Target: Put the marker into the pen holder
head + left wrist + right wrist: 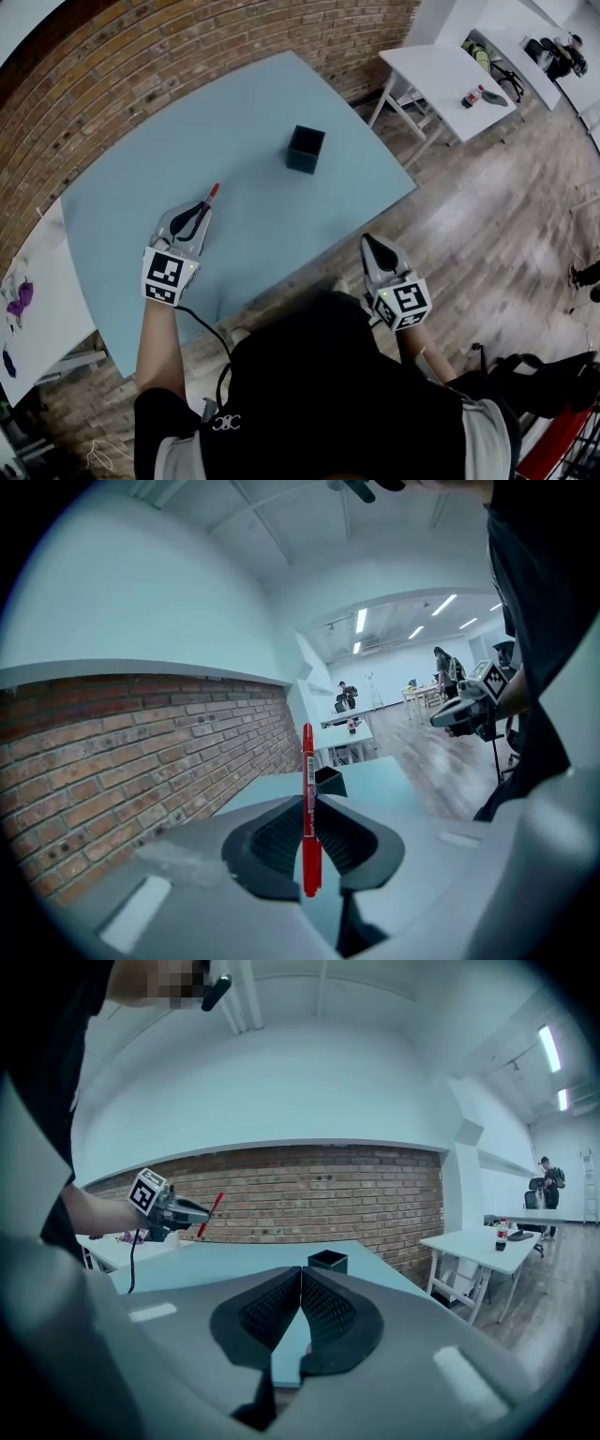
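A red marker (208,201) stands clamped between the jaws of my left gripper (197,217), its tip sticking out past them (307,761). That gripper hovers over the left part of the light blue table (244,169). The black square pen holder (306,149) stands upright on the table, beyond and to the right of the marker; it shows behind the marker (329,781) in the left gripper view. My right gripper (375,249) hangs off the table's near right edge, jaws shut with nothing between them (300,1283). The pen holder (327,1261) lies straight ahead of it.
A brick wall (187,47) runs along the table's far side. A white table (445,80) with a bottle (473,97) stands to the right on the wooden floor. Another white surface (37,300) with purple bits lies at the left.
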Available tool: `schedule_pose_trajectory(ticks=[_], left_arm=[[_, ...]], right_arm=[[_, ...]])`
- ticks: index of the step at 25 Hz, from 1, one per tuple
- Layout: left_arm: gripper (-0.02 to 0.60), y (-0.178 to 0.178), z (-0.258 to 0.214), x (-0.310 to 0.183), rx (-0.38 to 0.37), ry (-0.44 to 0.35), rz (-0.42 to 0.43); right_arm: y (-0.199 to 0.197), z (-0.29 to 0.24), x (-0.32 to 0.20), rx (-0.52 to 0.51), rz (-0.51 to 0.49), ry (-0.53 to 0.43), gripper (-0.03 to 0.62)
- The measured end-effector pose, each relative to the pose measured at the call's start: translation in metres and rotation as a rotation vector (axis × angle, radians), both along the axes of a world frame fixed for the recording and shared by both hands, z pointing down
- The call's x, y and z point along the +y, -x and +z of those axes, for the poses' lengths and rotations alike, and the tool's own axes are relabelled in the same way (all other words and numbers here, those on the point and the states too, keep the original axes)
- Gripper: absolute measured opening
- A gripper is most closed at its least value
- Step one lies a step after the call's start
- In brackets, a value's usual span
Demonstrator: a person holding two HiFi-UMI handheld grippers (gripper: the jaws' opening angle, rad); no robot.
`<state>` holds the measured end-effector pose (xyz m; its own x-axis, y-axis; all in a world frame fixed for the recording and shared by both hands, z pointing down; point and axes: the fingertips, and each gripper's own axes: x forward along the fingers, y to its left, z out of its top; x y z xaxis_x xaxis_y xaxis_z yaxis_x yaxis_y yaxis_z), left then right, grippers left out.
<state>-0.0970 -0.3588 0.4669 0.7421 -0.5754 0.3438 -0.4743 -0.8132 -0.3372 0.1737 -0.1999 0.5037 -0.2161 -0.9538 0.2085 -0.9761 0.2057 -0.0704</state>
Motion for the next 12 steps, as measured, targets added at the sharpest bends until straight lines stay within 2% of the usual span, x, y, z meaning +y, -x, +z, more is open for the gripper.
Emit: schedule_pose_trajectory(ticks=[3,7,12], left_arm=[[0.049,-0.038,0.009,-0.003,-0.043,0.018,-0.034],[0.049,-0.082,0.012,-0.004,-0.111,0.02,-0.072],[0.049,-0.119,0.019,-0.01,-0.212,0.039,-0.14]], right_arm=[[-0.041,0.004,-0.01,-0.031,-0.022,-0.005,0.009],[-0.078,0.004,-0.018,-0.053,-0.099,0.021,0.009],[-0.126,0.006,-0.03,-0.05,-0.179,0.044,0.009]])
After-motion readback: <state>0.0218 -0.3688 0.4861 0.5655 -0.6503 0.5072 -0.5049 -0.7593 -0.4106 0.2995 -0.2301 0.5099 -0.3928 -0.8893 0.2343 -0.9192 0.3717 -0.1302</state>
